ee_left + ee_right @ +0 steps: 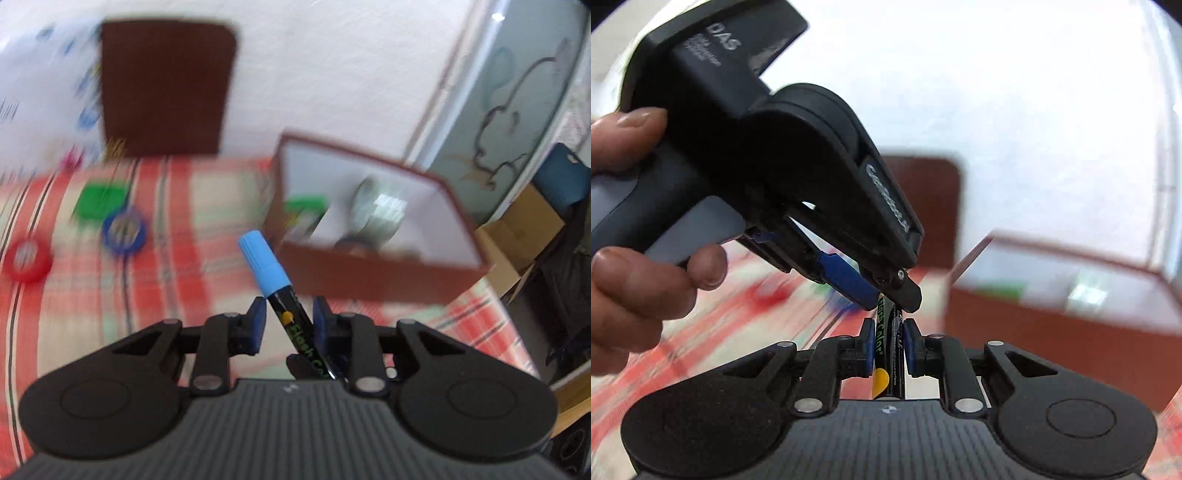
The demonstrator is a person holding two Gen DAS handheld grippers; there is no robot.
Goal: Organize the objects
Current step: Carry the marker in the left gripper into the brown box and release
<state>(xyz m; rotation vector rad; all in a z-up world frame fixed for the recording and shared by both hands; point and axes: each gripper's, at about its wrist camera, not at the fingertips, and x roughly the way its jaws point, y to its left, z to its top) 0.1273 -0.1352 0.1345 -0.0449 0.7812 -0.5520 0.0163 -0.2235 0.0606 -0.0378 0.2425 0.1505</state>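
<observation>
Overhead of a red plaid tablecloth (pixel 177 236), both tools meet on one marker (pixel 275 284). Far right stands a brown box (pixel 388 273), white inside, with a green item and a metal roll in it. At left lie a green block (pixel 99 201), a blue ring (pixel 123 229) and a red ring (pixel 26 259). Jaws of the right gripper (pixel 889 345) pinch the marker's black barrel; the left gripper (pixel 288 319) is parted wider than the marker, which leans on its right pad.

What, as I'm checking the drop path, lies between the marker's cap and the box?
Only bare checked cloth, seen in the left wrist view; the cap and the box appear close together.
</observation>
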